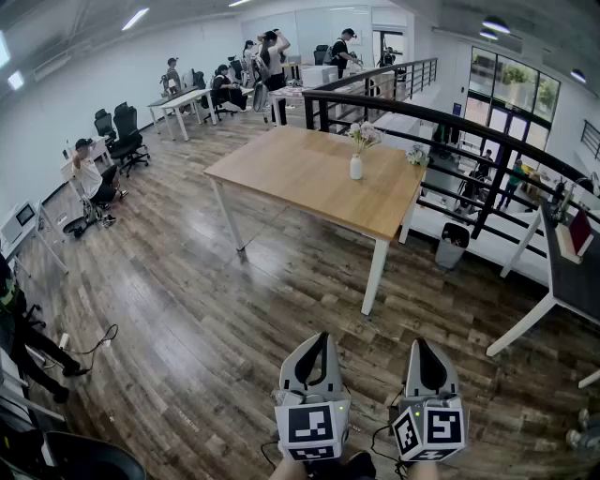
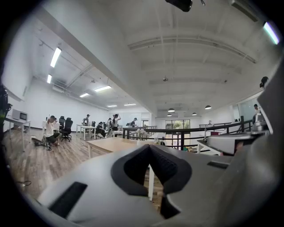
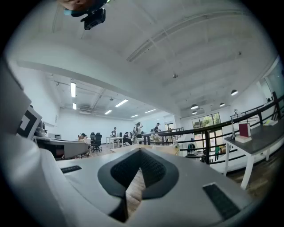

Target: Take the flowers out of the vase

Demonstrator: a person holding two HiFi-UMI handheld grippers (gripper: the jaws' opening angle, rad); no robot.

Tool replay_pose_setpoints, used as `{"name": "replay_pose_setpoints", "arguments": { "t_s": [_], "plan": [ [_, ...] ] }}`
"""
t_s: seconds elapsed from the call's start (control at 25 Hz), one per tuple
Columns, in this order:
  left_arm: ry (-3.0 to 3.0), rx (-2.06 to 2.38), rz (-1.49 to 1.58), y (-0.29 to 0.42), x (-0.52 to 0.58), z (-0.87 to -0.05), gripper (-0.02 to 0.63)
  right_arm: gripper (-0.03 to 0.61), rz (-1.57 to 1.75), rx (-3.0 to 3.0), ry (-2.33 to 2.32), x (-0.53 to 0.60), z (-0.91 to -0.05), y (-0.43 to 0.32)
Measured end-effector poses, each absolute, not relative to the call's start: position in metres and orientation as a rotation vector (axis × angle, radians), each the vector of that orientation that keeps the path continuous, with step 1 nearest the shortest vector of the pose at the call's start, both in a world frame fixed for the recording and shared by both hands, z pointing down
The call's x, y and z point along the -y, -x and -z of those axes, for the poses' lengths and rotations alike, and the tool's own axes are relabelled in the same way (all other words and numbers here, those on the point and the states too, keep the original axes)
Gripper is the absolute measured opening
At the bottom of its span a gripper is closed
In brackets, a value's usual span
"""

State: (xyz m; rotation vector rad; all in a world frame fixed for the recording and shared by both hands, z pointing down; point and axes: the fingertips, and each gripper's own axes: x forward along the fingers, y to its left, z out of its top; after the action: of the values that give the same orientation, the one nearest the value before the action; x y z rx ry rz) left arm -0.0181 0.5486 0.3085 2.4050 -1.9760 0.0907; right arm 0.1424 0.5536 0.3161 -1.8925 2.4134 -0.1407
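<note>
1. Wood nearly everywhere: a dark plank floor (image 1: 187,309) runs up to a pale-topped desk (image 1: 309,178) on white legs.
2. On that desk, near its far edge, a white vase (image 1: 356,168) stands upright with the flowers (image 1: 364,135) in it.
3. Both grippers sit low in the head view, well apart from the vase, with floorboards stretching between them and the desk.
4. The left gripper (image 1: 321,339) points level, its fingers pressed together tip to tip.
5. The right gripper (image 1: 419,345) is just beside it, fingers likewise pressed together.
6. A black railing (image 1: 450,122) curves behind the desk, and a dark bin (image 1: 453,246) stands past the desk's right corner.
7. On the right is a second, dark-topped desk (image 1: 572,272).
8. Far left, black office chairs (image 1: 125,131), a seated person (image 1: 89,173) and more people at white desks sit under strip lights (image 1: 134,19).
</note>
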Motion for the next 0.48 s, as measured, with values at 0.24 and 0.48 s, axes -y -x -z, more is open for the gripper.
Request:
{"name": "replay_pose_setpoints", "arguments": {
  "t_s": [0.24,0.48],
  "plan": [
    [-2.408,1.979,-0.088,0.001,-0.548,-0.308,0.028,0.015,0.146,-2.411,1.883,-0.552,-0.315,-0.158],
    [-2.384,2.003,-0.094,-0.011,-0.547,-0.311,0.028,0.015,0.147,-2.431,1.863,-0.548,-0.319,-0.171]
  ]
}}
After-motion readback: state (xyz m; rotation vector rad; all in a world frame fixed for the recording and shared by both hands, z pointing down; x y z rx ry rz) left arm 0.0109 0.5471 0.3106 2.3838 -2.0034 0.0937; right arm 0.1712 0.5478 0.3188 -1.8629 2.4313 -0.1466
